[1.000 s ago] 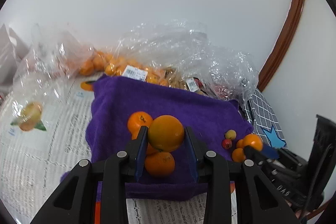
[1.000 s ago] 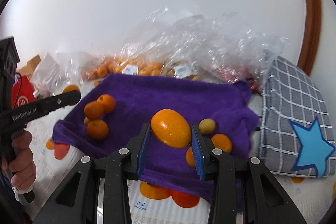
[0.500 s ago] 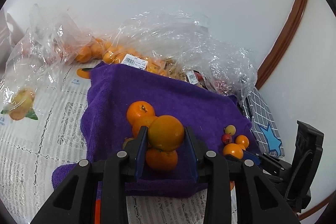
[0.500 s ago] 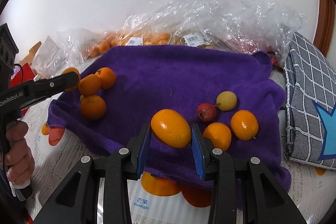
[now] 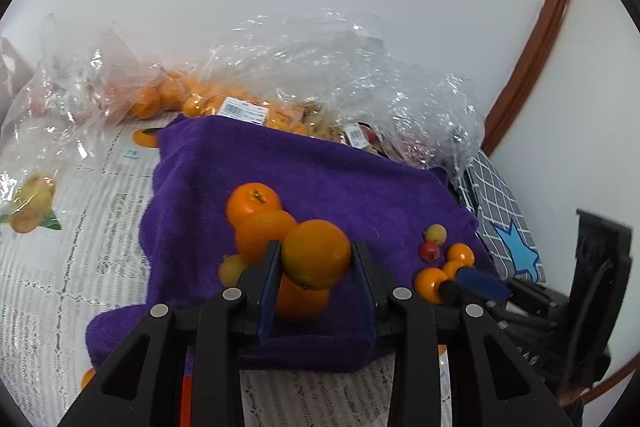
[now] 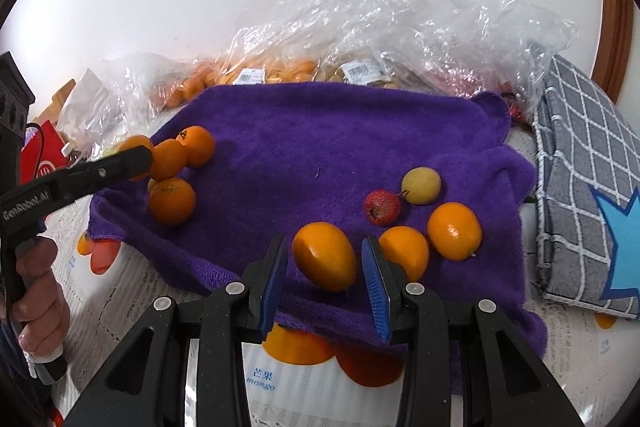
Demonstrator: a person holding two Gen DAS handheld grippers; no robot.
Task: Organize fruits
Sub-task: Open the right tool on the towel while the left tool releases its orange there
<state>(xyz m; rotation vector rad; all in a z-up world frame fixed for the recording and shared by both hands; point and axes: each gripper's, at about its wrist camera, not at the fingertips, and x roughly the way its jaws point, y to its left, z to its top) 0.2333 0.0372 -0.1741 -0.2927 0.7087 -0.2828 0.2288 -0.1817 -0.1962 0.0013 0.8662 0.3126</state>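
Note:
A purple towel (image 5: 320,179) (image 6: 320,131) lies on the table. My left gripper (image 5: 316,267) is shut on a round orange (image 5: 316,255), held just above three oranges (image 5: 252,201) at the towel's left; it also shows in the right wrist view as the left gripper (image 6: 132,163). My right gripper (image 6: 324,267) is low over the towel's front right. An oval orange fruit (image 6: 324,255) lies between its blue pads (image 6: 276,267) with a thin gap on each side. Beside it sit two more oval oranges (image 6: 454,231), a red fruit (image 6: 382,207) and a yellow fruit (image 6: 420,185).
Crinkled clear plastic bags (image 6: 360,39) of fruit are piled behind the towel against the white wall. A grey checked cushion (image 6: 580,167) with a blue star lies to the right. A lace tablecloth (image 5: 52,287) with fruit prints covers the table. A hand (image 6: 36,291) grips the left tool's handle.
My right gripper has sunk toward the towel with the oval fruit, and thin gaps now show between the fruit and the pads. The left gripper still holds its orange in about the same place.

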